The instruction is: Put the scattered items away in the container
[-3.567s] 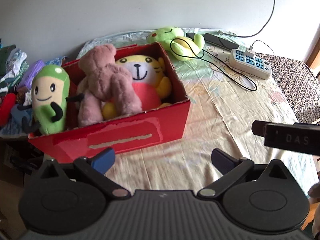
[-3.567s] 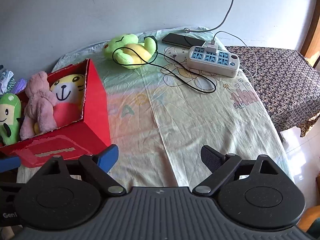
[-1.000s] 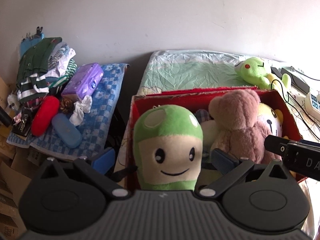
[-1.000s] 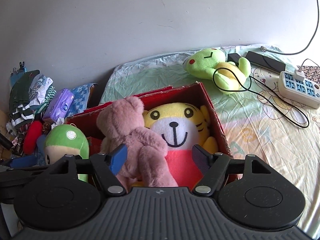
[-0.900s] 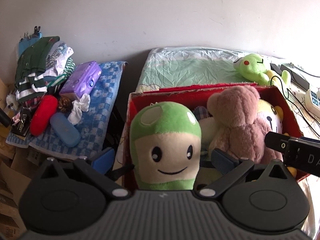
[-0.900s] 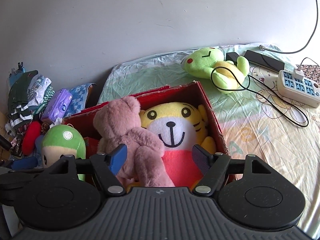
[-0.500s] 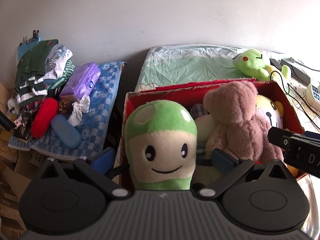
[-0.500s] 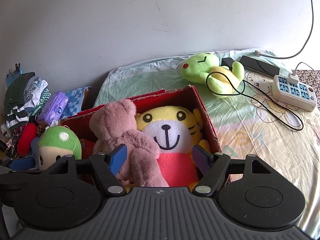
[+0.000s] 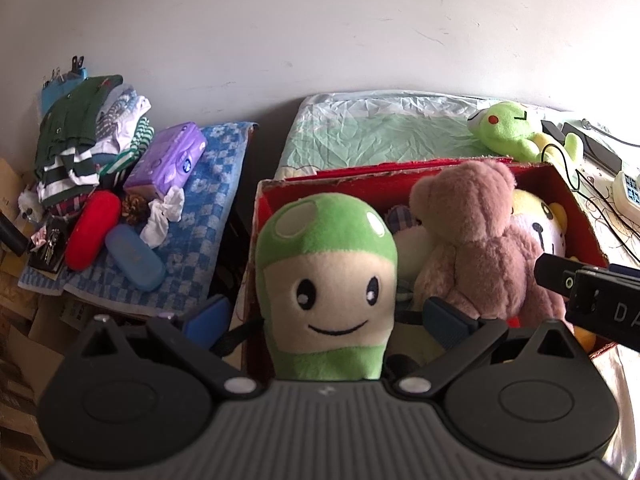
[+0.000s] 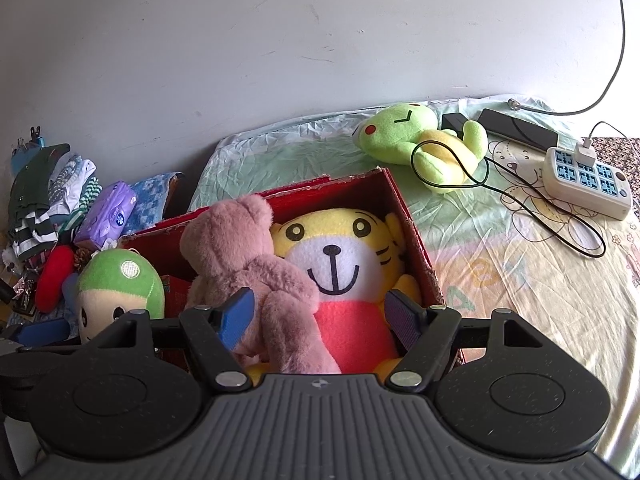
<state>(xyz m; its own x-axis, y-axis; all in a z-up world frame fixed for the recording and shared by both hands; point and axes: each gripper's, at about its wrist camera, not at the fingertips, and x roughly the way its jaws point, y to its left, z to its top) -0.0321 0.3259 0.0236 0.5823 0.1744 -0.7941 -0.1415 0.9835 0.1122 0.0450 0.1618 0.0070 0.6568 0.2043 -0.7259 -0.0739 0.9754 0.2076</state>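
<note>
Patterned bedsheet, red box front hidden by both spread tools, tiger plush half covered by bear

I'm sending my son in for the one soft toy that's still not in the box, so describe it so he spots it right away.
Start at the red box of soft toys on the bed. Beyond its far corner, toward the white power strip, a lime-green plush lies on the sheet. It alone has red cheeks and a yellow belly, with a black cable looped across it.

Both grippers — jaws spread wide
</note>
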